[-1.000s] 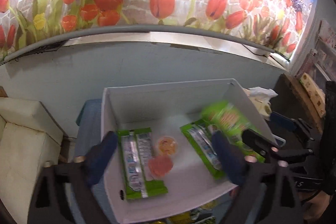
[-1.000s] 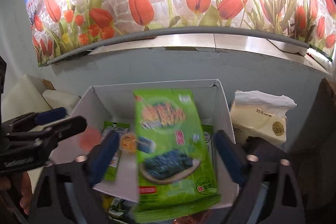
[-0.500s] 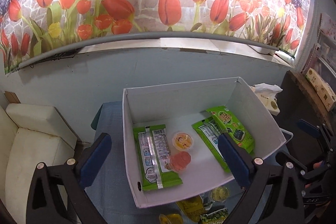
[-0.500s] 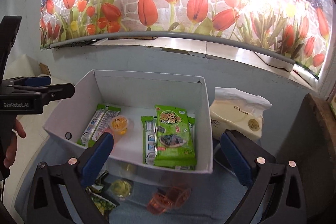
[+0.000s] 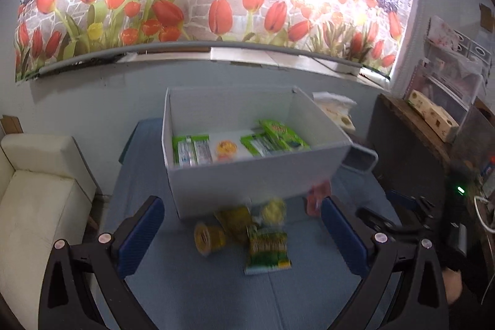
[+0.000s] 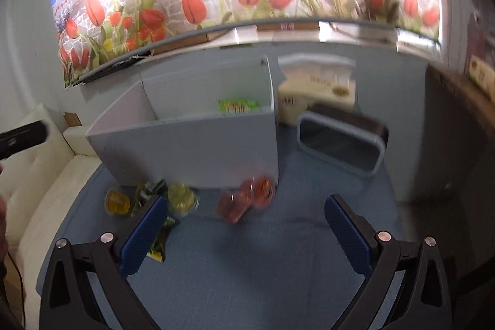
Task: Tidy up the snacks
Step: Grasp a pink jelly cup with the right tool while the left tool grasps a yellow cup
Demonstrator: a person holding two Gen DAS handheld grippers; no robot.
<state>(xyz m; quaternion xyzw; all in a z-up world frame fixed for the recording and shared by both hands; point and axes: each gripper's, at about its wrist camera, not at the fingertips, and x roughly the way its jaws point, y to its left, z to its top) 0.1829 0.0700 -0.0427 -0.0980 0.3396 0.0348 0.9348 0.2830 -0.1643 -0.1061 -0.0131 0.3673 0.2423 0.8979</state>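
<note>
Both grippers had drawn back from the white box (image 5: 247,175) since the earlier frames, when the right one carried a green seaweed packet over it. That seaweed packet (image 5: 283,133) now lay inside the box at its right end, on top of another green packet, so that delivery looked finished. Further left inside sat a yellow jelly cup (image 5: 226,147) and a green wafer packet (image 5: 191,149).

The left gripper (image 5: 241,234) hung low over the blue worktop (image 5: 216,293) with its fingers spread wide and nothing between them. The right gripper (image 6: 246,232) was likewise wide open and empty, set back from the front wall of the box.

Loose snacks remained on the worktop just in front of the box: a yellow jelly cup on its side (image 5: 208,238), a pale yellow-green jelly cup (image 6: 183,199), a green snack packet (image 5: 267,248), a yellow packet (image 5: 233,218) partly blurred, and two red jelly cups (image 6: 246,198) near the right front corner of the box. Motion blur made their labels unreadable.

Judging by this, the task was partway done, and the next pick would probably come from that cluster; the red cups lay nearest the right gripper. A grey tray (image 6: 338,144) and a tissue pack (image 6: 315,95) stood beside the box on its right.
</note>
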